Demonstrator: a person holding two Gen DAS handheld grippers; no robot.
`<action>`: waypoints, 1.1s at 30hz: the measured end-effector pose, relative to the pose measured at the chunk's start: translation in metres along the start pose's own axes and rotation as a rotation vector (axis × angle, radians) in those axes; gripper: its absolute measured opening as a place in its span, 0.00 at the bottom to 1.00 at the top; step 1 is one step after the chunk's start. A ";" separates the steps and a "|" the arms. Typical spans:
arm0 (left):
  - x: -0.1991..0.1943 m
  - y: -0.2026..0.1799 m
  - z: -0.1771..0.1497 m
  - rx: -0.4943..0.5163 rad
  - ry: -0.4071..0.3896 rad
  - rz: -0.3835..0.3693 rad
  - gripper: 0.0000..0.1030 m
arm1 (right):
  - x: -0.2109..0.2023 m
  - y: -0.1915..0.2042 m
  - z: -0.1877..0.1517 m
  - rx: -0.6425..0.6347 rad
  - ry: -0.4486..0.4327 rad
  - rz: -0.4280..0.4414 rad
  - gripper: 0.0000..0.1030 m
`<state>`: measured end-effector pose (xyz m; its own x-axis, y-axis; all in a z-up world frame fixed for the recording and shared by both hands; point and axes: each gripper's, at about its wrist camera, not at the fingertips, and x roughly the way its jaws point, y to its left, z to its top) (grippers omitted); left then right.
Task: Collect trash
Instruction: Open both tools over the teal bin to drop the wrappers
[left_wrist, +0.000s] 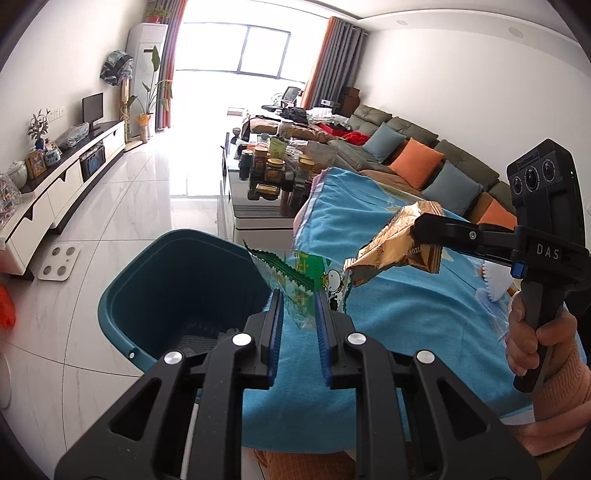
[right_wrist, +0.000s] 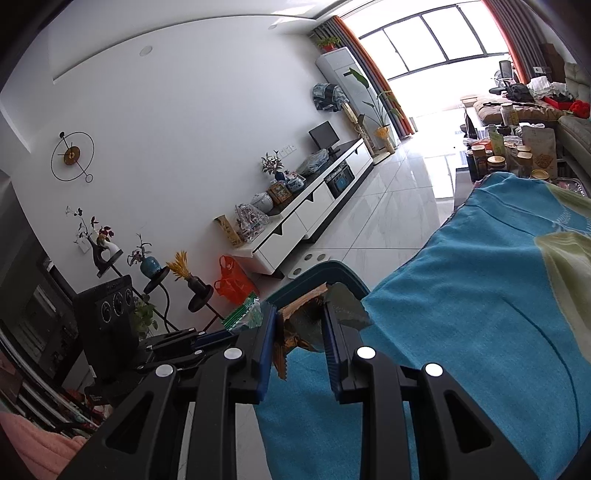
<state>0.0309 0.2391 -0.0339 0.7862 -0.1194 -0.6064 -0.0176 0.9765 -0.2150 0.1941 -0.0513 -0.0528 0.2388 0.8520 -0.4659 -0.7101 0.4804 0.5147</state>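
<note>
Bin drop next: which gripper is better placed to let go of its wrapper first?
Probably the left gripper. Its green wrapper hangs at the bin rim, while the right gripper holds the gold wrapper farther back over the blue towel.

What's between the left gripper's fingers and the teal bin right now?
Only its green wrapper, pinched in the left gripper, overhanging the bin rim; left wrist view.

Left claw (left_wrist: 298, 295) and right claw (right_wrist: 300, 314) both clamped, held aloft.
</note>
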 end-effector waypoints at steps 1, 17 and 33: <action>-0.001 0.005 0.000 -0.006 -0.001 0.011 0.17 | 0.004 0.000 0.001 0.000 0.006 0.007 0.23; 0.005 0.069 -0.006 -0.092 0.027 0.113 0.15 | 0.063 0.015 0.021 -0.012 0.074 0.028 0.23; 0.064 0.096 -0.010 -0.147 0.115 0.168 0.15 | 0.123 0.005 0.022 0.022 0.183 -0.046 0.24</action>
<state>0.0733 0.3236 -0.1014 0.6892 0.0149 -0.7244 -0.2386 0.9487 -0.2074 0.2344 0.0607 -0.0917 0.1451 0.7779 -0.6114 -0.6864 0.5242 0.5041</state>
